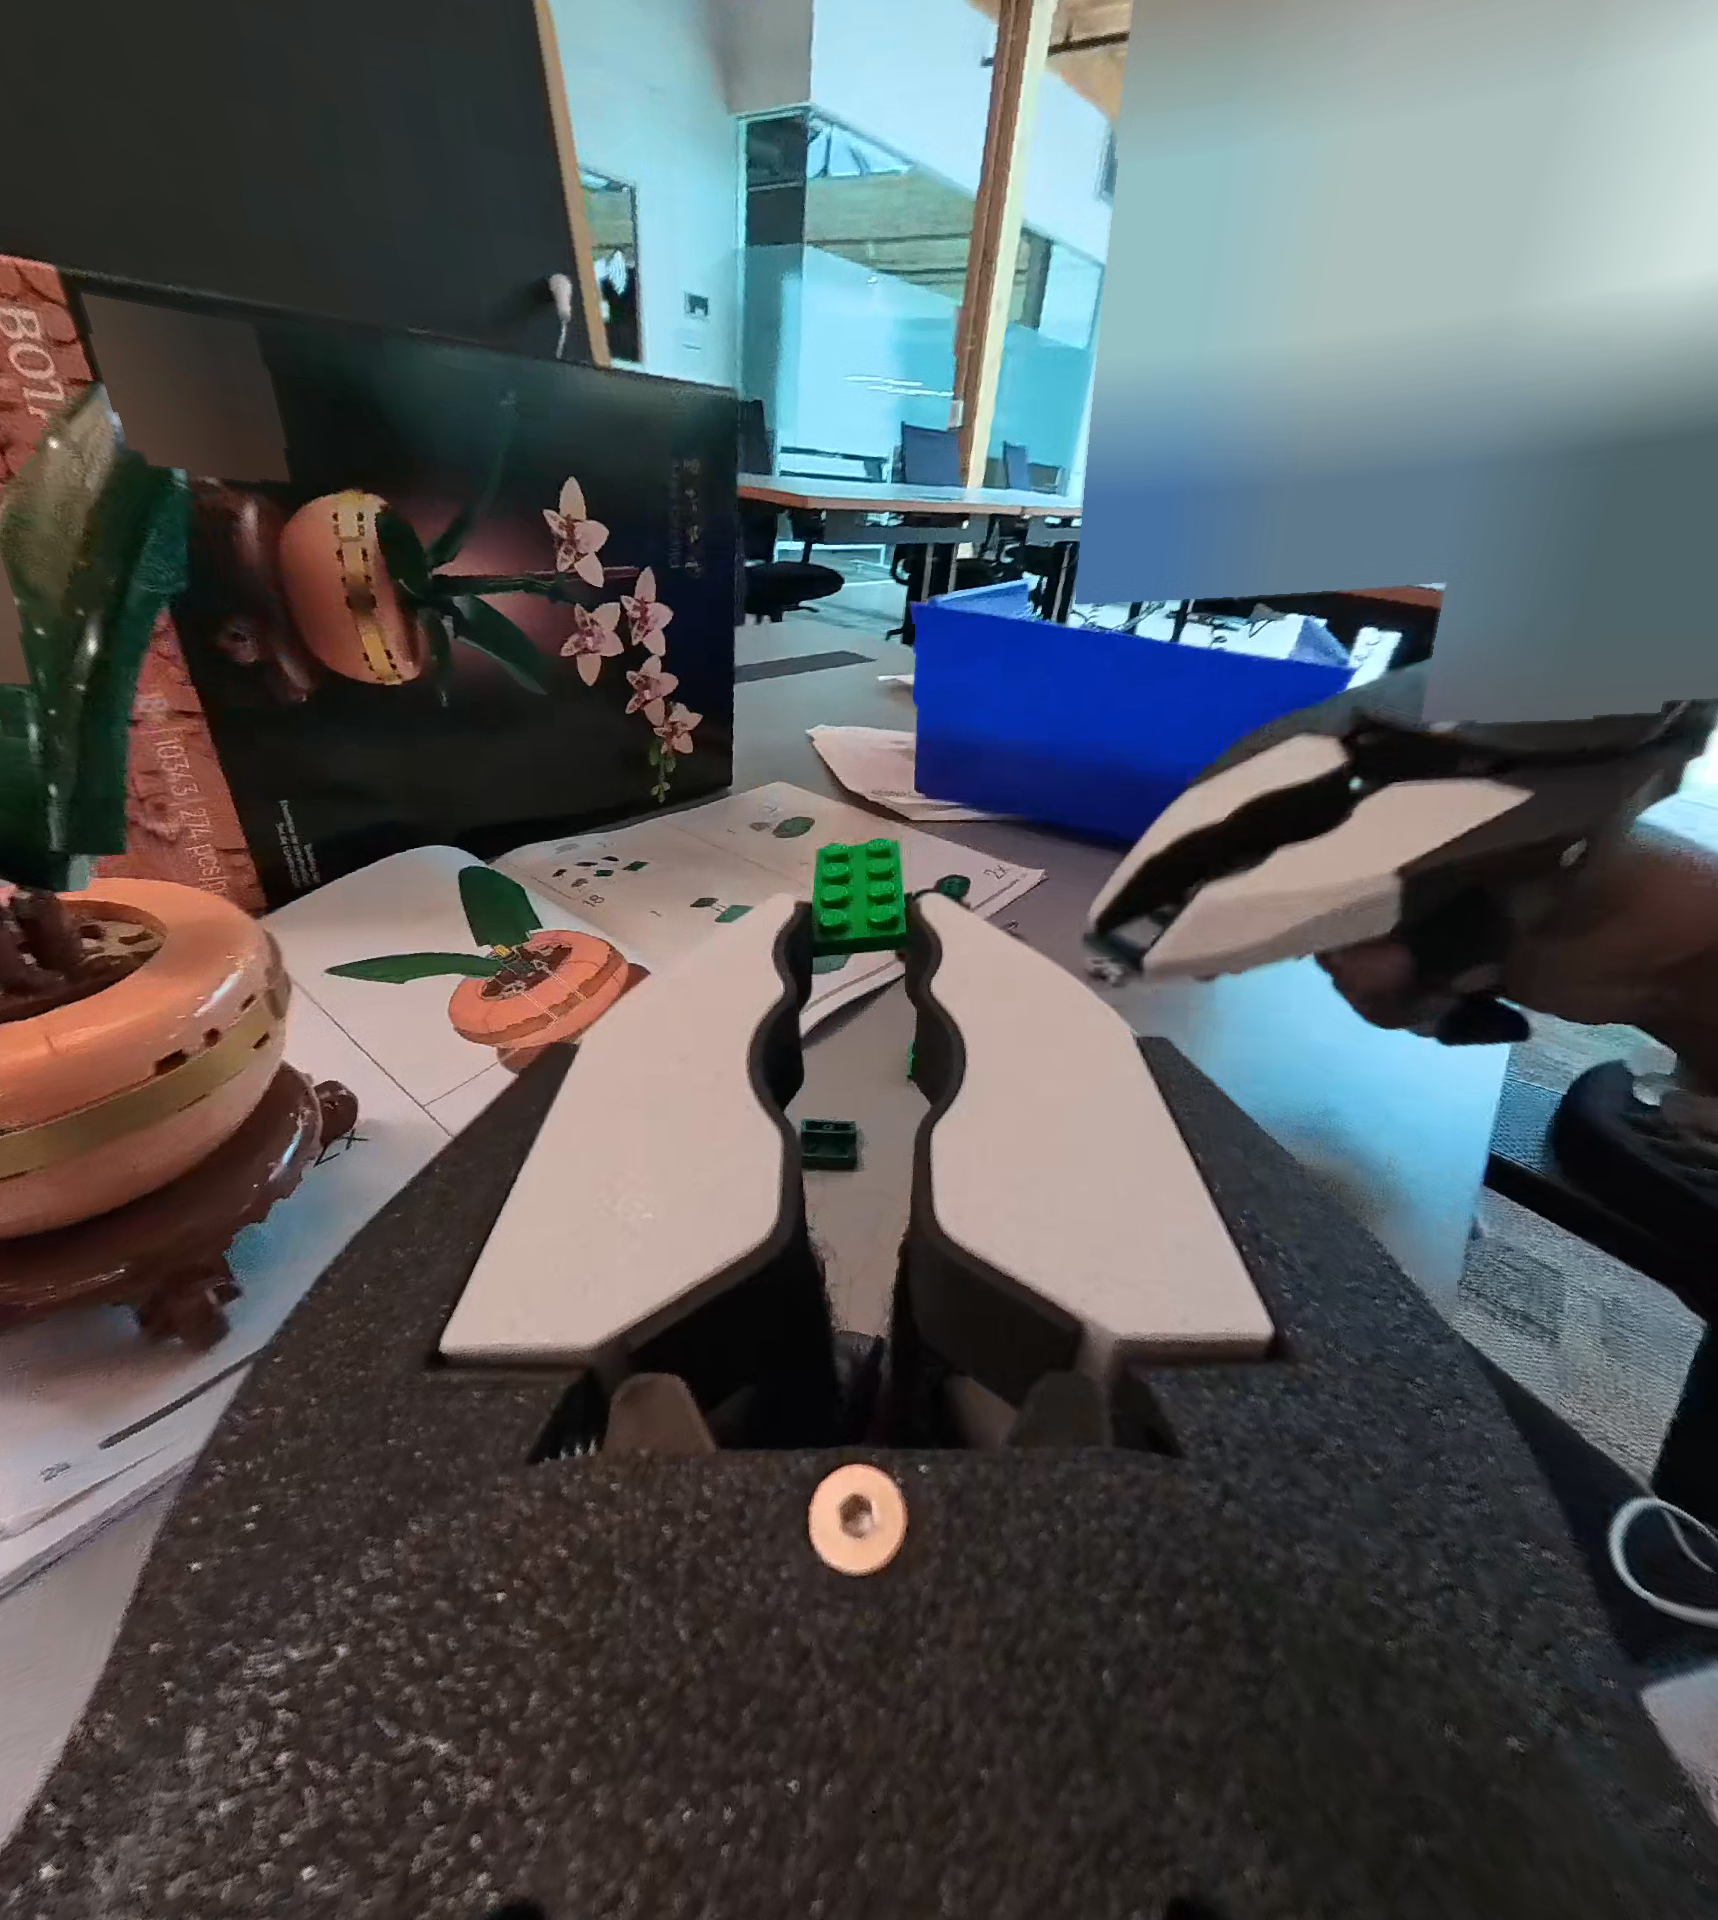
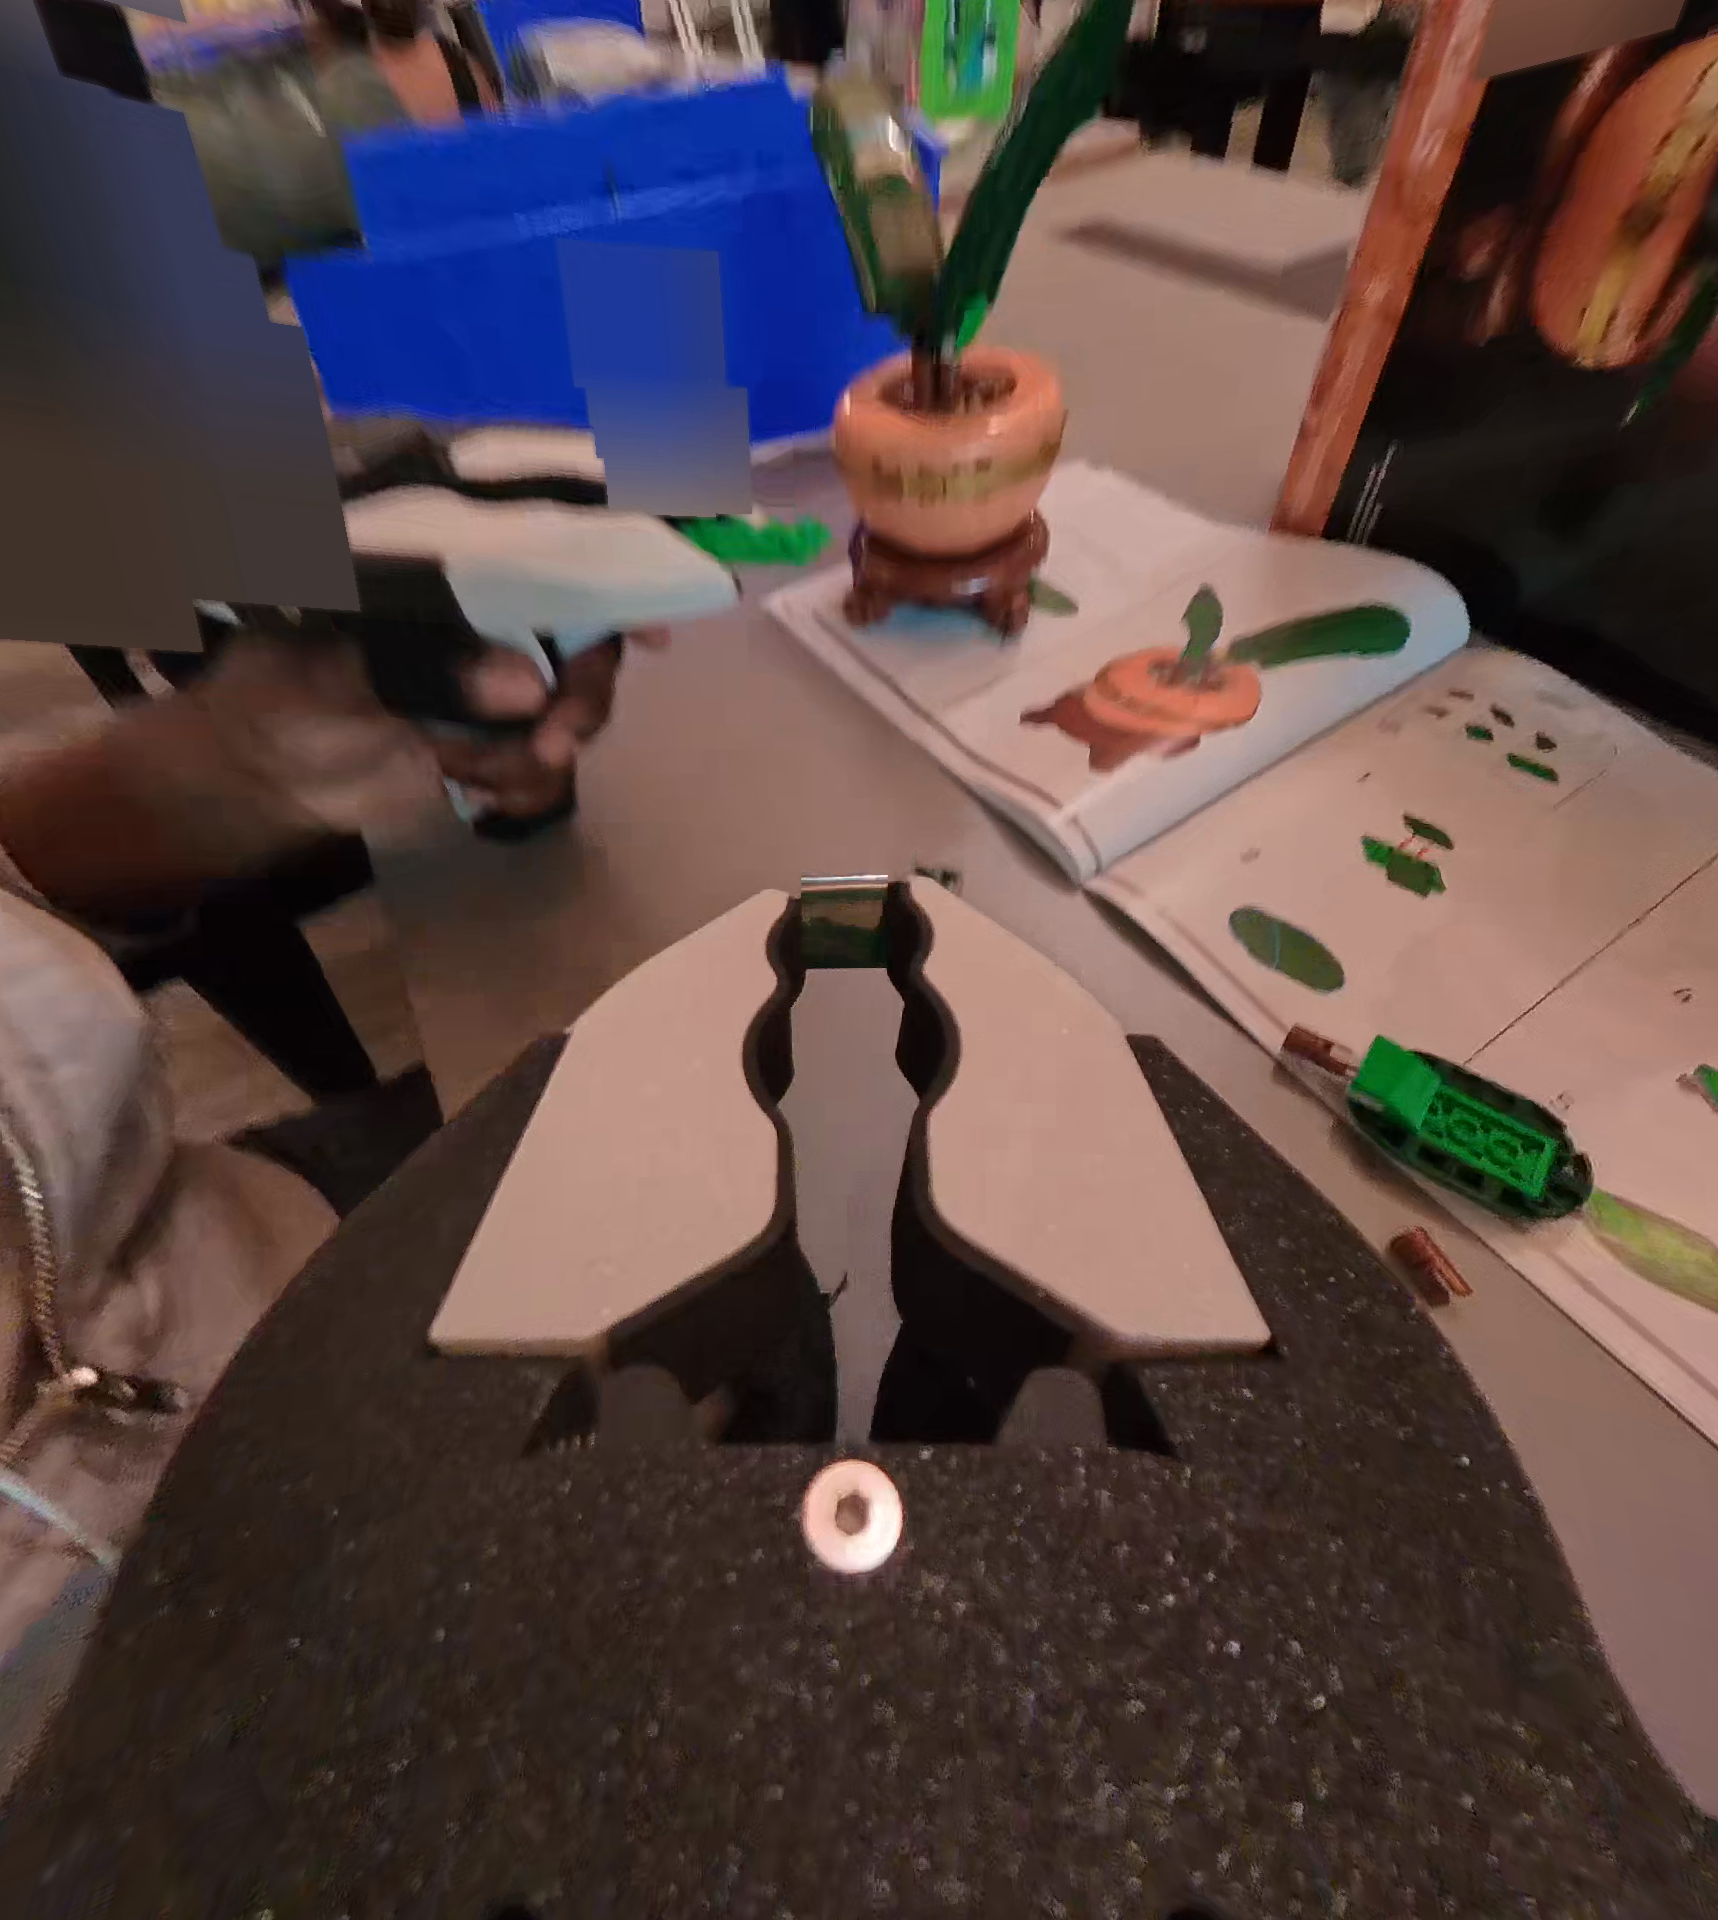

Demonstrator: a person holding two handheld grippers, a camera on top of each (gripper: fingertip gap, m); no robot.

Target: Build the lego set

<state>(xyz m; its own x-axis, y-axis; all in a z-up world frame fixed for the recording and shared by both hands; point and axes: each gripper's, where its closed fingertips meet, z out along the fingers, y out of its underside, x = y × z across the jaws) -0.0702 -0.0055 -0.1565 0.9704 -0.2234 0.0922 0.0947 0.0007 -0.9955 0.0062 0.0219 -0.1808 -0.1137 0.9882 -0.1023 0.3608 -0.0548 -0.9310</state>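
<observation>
One bright green brick between the left gripper tips.

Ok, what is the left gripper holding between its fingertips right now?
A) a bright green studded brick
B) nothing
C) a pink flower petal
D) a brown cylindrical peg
A: in the left wrist view the left gripper is shut on a bright green studded brick, pinched at its fingertips above the open instruction booklet.
</observation>
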